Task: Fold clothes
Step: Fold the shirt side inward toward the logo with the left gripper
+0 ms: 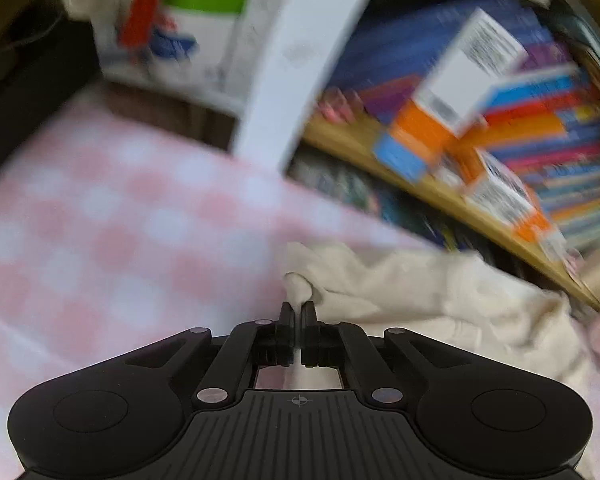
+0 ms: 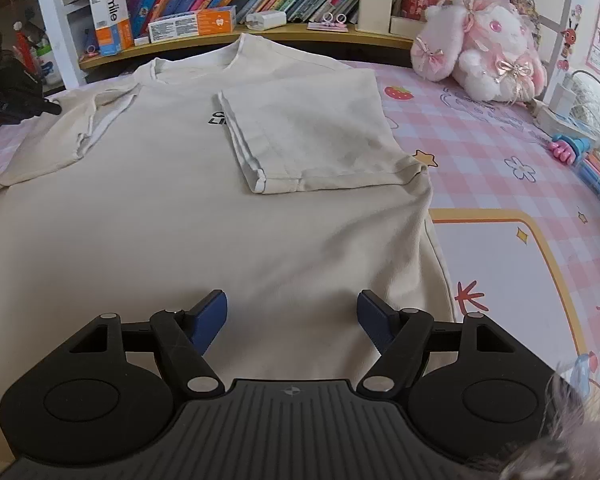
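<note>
My right tongs point(image 2: 292, 316) hang wide over the cream T-shirt's point(image 2: 180, 220) hem on the pink desk point(image 2: 500, 160). At one o'clock one sleeve point(image 2: 312, 140) lies folded in. My left tongs point(image 1: 299, 312) pinch the other sleeve point(image 1: 300, 284); folding it inward seems next.

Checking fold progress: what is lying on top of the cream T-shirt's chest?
One sleeve lies folded inward across the cream T-shirt, covering most of the black chest print. Only the print's left edge shows; the rest cannot be read.
</note>
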### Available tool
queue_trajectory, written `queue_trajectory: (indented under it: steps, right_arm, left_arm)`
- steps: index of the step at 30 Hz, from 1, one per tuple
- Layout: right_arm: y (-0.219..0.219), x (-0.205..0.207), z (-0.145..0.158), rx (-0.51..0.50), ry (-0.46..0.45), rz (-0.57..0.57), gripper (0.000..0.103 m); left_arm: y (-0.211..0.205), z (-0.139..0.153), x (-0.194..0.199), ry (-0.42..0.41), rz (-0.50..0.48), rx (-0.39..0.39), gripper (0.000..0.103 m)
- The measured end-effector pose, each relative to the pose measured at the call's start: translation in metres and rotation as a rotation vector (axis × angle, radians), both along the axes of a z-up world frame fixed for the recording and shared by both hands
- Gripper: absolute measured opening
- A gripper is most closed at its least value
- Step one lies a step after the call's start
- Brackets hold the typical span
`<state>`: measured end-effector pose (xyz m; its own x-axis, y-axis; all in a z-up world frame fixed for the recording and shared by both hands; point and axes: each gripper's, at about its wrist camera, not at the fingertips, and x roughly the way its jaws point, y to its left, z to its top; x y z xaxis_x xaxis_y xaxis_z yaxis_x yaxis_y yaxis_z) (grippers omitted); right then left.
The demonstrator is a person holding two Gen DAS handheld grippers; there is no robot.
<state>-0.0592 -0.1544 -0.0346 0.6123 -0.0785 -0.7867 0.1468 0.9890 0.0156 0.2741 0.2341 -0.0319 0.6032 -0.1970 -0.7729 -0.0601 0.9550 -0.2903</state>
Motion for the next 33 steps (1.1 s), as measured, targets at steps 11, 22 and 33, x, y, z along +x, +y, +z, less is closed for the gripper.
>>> queue_trajectory:
  steps: [11,22,33]
  right_arm:
    - [0.013,0.005,-0.001,0.000,0.017,-0.027,0.071]
    - [0.023,0.006,-0.001,0.003,0.024,-0.031,0.072]
    - [0.027,-0.002,-0.002,0.004,0.011,-0.007,0.072]
  left_arm:
    - [-0.078,0.000,-0.033,-0.115,-0.185,0.201,0.013]
    - [-0.161,-0.005,-0.074,-0.194,-0.328,0.363,0.000]
    - [-0.167,0.009,-0.121,-0.276,-0.481,0.423,0.044]
